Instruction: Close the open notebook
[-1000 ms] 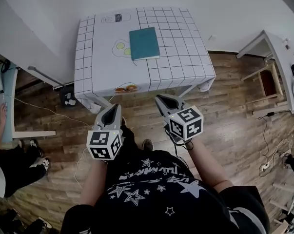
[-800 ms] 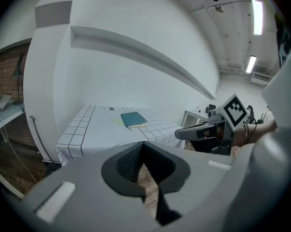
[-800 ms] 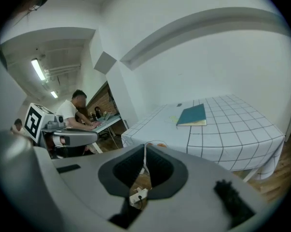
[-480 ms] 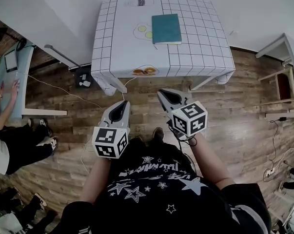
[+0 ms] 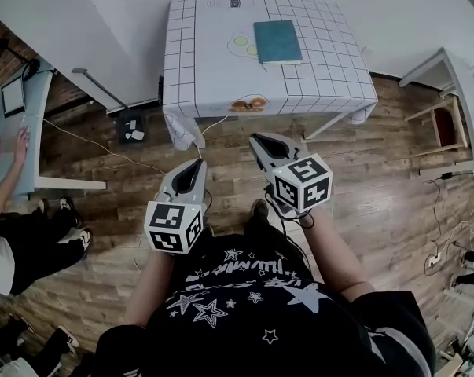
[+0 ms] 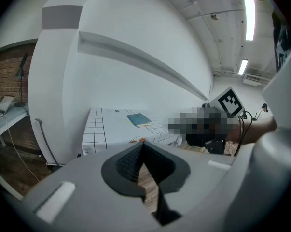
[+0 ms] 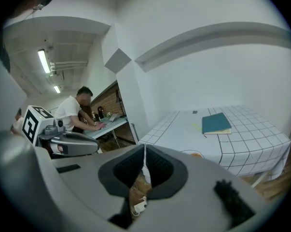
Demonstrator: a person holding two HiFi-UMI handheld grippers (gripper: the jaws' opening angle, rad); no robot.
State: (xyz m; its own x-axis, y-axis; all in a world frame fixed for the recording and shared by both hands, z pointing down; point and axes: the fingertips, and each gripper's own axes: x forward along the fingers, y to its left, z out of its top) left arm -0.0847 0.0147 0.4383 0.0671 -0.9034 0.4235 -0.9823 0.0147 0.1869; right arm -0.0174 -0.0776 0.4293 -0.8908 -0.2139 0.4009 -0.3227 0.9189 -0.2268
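A teal notebook (image 5: 277,41) lies closed and flat on the table with the white grid cloth (image 5: 205,61), near its far right part. It also shows small in the left gripper view (image 6: 138,119) and the right gripper view (image 7: 216,123). My left gripper (image 5: 196,163) and right gripper (image 5: 258,140) hang over the wooden floor, well short of the table's near edge. Both point toward it. The left gripper (image 6: 143,146) and the right gripper (image 7: 144,151) are both shut with nothing between the pads.
A person sits at a light desk (image 5: 20,144) on the left with a laptop (image 5: 13,96). A power strip (image 5: 132,128) and cables lie on the floor by the table's left leg. White furniture (image 5: 449,104) stands at the right. A white wall backs the table.
The head view has shifted: the table now sits higher and further right in it. Both grippers keep shut and side by side. The notebook has not moved on the table.
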